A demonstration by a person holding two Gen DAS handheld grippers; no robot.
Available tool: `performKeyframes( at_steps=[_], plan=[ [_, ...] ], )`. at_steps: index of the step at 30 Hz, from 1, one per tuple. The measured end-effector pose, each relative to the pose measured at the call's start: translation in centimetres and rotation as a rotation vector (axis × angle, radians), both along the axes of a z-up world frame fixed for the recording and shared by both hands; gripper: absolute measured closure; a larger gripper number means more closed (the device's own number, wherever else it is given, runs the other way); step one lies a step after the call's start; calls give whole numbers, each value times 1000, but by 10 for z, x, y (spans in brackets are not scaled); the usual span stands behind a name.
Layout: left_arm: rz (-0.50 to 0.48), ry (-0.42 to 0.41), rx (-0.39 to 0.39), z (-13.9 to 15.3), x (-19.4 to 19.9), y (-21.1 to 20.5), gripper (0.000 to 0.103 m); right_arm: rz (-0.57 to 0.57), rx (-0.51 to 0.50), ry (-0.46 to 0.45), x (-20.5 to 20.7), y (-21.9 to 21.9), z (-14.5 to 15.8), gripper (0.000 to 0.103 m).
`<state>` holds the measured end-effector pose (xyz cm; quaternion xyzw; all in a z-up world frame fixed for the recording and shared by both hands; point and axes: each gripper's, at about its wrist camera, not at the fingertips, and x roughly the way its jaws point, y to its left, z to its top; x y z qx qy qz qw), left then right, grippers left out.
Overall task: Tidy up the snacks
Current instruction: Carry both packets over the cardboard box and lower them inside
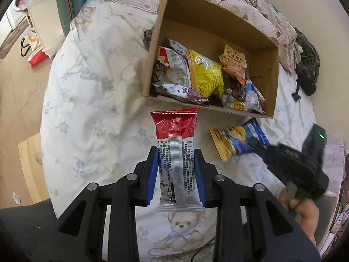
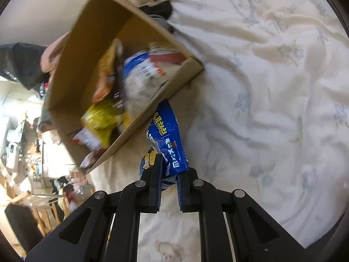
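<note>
My left gripper (image 1: 177, 152) is shut on a red-and-silver snack packet (image 1: 174, 128), held upright above the quilt just in front of the cardboard box (image 1: 157, 43). Several snack bags fill the near half of the box, among them a yellow bag (image 1: 205, 74). In the left wrist view my right gripper (image 1: 256, 145) comes in from the right onto a blue-and-yellow packet (image 1: 233, 142) beside the box's near corner. In the right wrist view the right gripper (image 2: 172, 170) is shut on that blue packet (image 2: 165, 131), next to the box (image 2: 87, 32).
The box sits on a bed with a white floral quilt (image 1: 98, 87). A checked blanket (image 1: 250, 6) and dark clothes (image 1: 307, 65) lie behind and to the right of it. A hand (image 1: 305, 209) holds the right gripper. The wooden floor (image 1: 19, 87) lies off the bed's left edge.
</note>
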<state>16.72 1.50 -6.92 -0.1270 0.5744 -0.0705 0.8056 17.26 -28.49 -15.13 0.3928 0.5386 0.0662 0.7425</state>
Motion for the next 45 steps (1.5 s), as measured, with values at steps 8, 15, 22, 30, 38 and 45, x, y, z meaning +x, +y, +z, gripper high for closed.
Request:
performKeyframes(
  at_steps=[8,15,22,30,38,45],
  plan=[
    [33,-23,39,1,-2,11,75,105,-1,-88,-26,25,36,91],
    [69,-36,84,-3,-6,23,75,122,32,-192,-40,22,64,91],
    [69,-97,124,8,-8,24,75,115,28,-292,-40,2,95,91],
    [7,-234,172,56,4,9,75,80,17,-364,-25,-29,128,91],
    [-44,-322,186,91,32,-8,75,46,11,-404,-2,-43,144,91],
    [-42,-356,181,102,60,-11,75,33,-7,-408,29,-44,143,91]
  ],
)
